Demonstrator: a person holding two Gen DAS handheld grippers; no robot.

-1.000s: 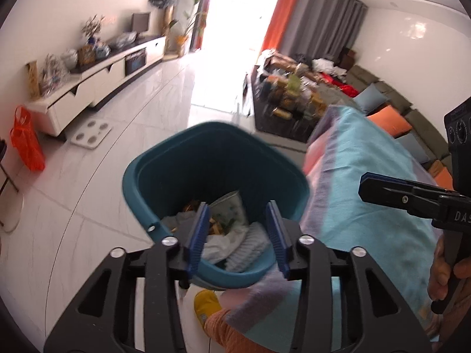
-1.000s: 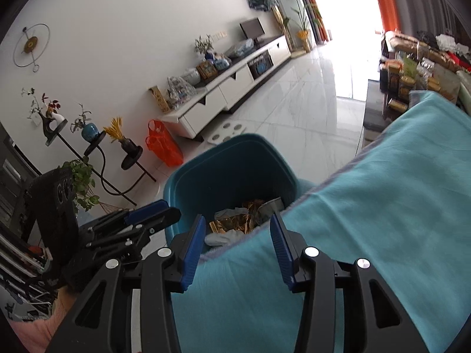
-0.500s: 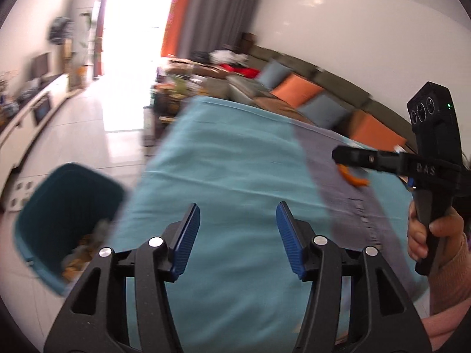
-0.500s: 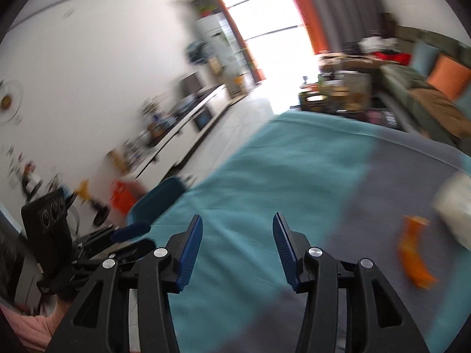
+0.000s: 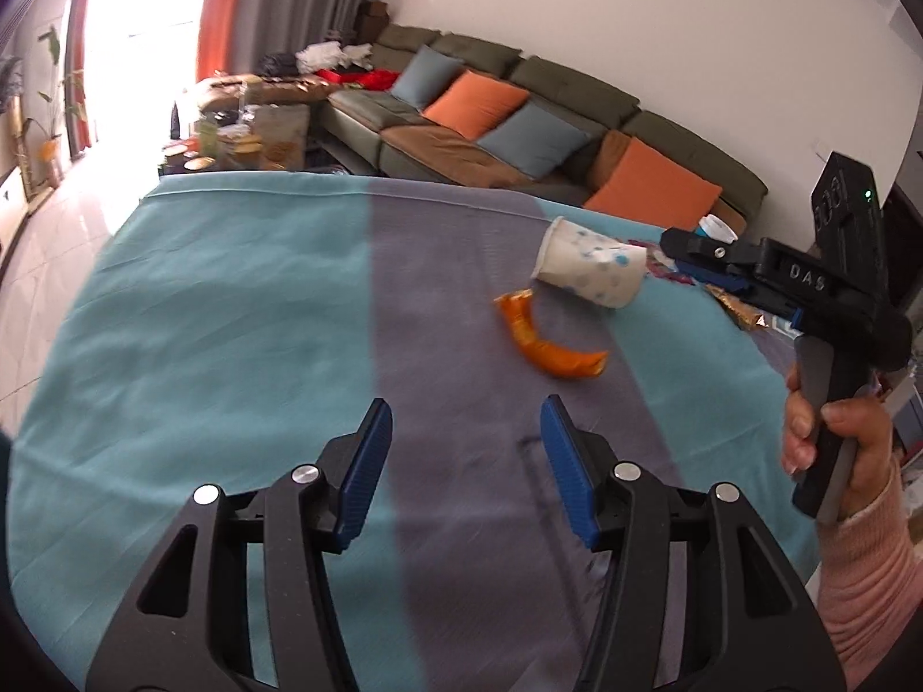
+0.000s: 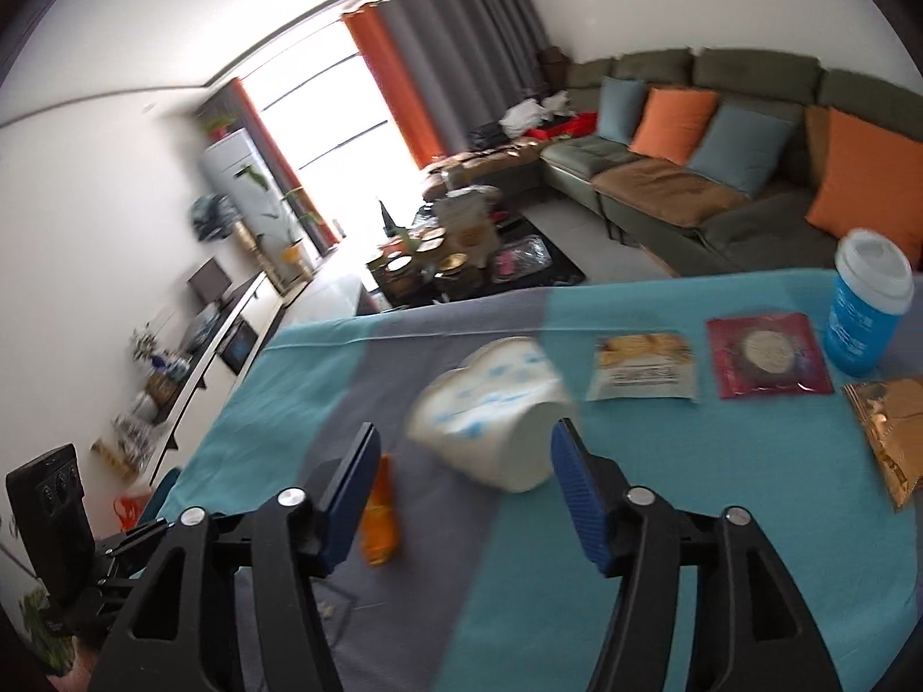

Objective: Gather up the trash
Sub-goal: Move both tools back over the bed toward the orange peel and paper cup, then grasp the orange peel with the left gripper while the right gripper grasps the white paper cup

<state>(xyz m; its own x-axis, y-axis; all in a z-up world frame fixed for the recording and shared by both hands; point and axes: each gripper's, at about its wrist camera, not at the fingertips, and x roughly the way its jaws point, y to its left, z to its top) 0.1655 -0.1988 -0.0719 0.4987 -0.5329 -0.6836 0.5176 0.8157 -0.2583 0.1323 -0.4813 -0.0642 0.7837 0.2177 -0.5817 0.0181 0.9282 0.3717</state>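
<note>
A long olive sofa (image 5: 519, 109) with orange and grey-blue cushions runs along the wall well beyond both tongs. Nearer, the table (image 5: 231, 311) under them wears a smooth cloth in teal and grey bands.

The left tongs (image 5: 464, 461) hang over a bare stretch of cloth, their ribbed blue pads standing moderately apart with nothing between them. Ahead of them and to the right lies the paper cup (image 5: 588, 268), white with blue spots, tipped on its side; in the left wrist view its long axis runs across the frame, the round base toward the upper left and the crumpled mouth toward the right tongs (image 5: 692, 251). Just nearer the left tongs than the cup lies an orange wrapper (image 5: 542, 340), glossy and bent into a crescent, one end toward the cup.

The right tongs (image 6: 461, 481) are spreading their pads, empty, with the cup (image 6: 490, 409) directly ahead of the gap and not touched; here its flat base faces the tongs. The orange wrapper (image 6: 381, 519) sits beside their left pad. Beyond the right pad, in a row: a flat cream snack packet (image 6: 643, 366), a dark red packet (image 6: 770, 354), an upright blue lidded cup (image 6: 865, 303), and a crinkled gold foil wrapper (image 6: 891, 427) nearer in.

A hand (image 5: 830, 444) in a pink sleeve grips the right tongs' handle.
</note>
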